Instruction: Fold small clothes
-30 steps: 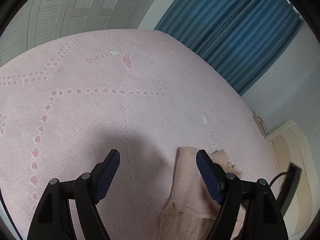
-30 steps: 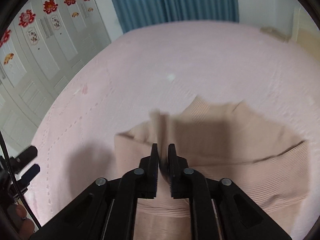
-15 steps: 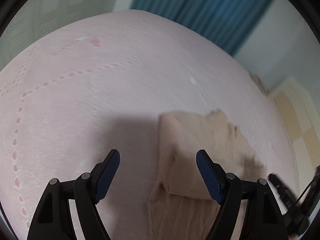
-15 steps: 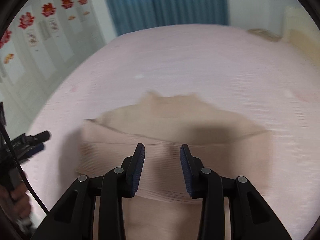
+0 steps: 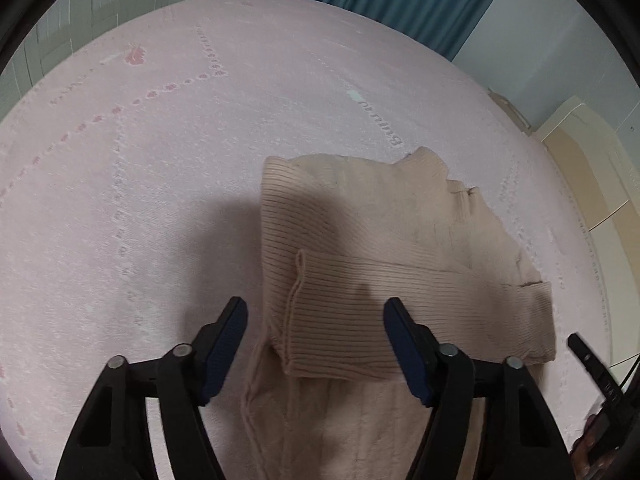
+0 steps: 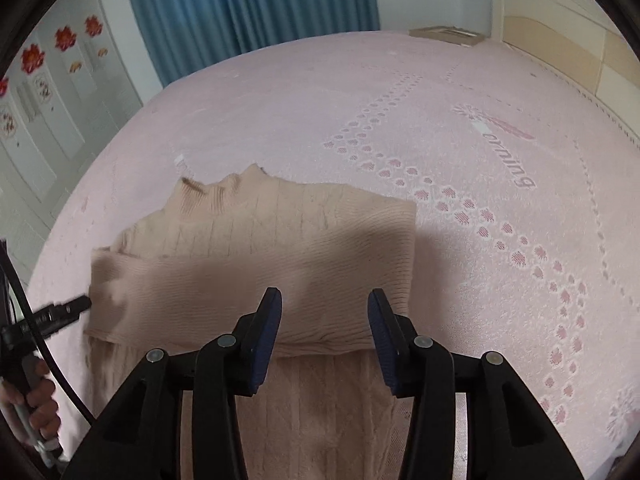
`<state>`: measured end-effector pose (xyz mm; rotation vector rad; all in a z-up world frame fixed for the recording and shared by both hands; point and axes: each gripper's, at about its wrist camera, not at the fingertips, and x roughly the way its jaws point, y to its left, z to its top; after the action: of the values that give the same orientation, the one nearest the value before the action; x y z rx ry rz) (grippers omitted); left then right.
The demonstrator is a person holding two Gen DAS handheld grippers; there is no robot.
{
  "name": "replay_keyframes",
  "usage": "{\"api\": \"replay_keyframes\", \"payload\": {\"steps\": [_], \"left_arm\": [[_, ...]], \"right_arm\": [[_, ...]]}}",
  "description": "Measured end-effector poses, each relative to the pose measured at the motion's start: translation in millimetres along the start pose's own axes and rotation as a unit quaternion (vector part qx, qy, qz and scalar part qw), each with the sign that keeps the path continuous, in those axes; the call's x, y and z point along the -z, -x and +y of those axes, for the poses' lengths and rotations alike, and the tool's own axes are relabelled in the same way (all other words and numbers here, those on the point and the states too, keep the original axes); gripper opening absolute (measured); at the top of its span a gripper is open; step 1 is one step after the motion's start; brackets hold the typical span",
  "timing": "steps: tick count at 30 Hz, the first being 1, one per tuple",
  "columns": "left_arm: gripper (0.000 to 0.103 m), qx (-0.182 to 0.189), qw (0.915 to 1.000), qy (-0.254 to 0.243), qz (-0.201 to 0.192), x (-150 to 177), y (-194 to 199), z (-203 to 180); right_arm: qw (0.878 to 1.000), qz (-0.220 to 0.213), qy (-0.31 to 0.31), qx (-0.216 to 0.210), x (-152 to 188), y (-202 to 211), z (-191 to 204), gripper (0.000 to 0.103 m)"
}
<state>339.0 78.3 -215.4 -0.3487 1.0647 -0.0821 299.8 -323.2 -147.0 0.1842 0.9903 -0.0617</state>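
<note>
A beige ribbed knit sweater [image 5: 380,248] lies flat on the pink bedspread [image 5: 140,200], collar away from me, with both sleeves folded across its chest as a band [image 6: 248,280]. My left gripper [image 5: 316,320] is open and empty, hovering over the band's left end. My right gripper [image 6: 324,316] is open and empty, hovering over the band's lower edge right of middle. In the right wrist view the left gripper's tip [image 6: 60,312] shows at the sweater's left edge. In the left wrist view the right gripper's tip [image 5: 592,364] shows at the far right.
The bedspread [image 6: 500,200] stretches wide on all sides, patterned with dotted lines and lettering. Blue curtains [image 6: 248,12] hang behind the bed. A wardrobe with red flower stickers [image 6: 44,80] stands left. A cream headboard [image 6: 560,40] is at the right.
My right gripper was shut on the sweater's sleeve a second ago; it has let go and opened, and the sleeve now lies across the chest. My left gripper swung right over the sweater.
</note>
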Motion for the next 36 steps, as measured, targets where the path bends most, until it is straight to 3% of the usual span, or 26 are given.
{"api": "replay_keyframes", "payload": {"steps": [4,8,19,20,23,31,36], "left_arm": [[0.057,0.011,0.9999,0.004,-0.013,-1.9,-2.9,-0.7],[0.043,0.021,0.9996,-0.006,-0.019,-2.5,-6.5,-5.8],[0.043,-0.036,0.9989,-0.024,-0.021,-4.3,-26.4,-12.8],[0.041,-0.031,0.9990,-0.025,-0.019,-4.0,-27.9,-12.8],[0.017,-0.047,0.9975,-0.042,-0.031,-3.8,-28.4,-17.6],[0.006,0.026,0.9940,-0.028,-0.102,-13.1,22.7,-20.4],[0.006,0.025,0.9930,-0.036,-0.109,-24.2,28.1,-24.8]], "right_arm": [[1.000,0.002,0.002,-0.008,0.9,1.8,0.6,0.044],[1.000,0.004,-0.009,-0.011,-0.2,2.5,-3.9,0.044],[0.999,0.011,-0.030,-0.003,-1.3,2.6,-15.2,0.044],[1.000,0.011,-0.029,-0.002,-1.3,2.6,-15.0,0.044],[0.999,0.015,-0.029,-0.001,-0.6,-0.1,-15.3,0.044],[0.999,0.023,-0.037,0.014,-1.5,-4.9,-23.3,0.044],[0.998,0.033,-0.039,0.024,-0.8,-12.4,-25.9,0.044]]}}
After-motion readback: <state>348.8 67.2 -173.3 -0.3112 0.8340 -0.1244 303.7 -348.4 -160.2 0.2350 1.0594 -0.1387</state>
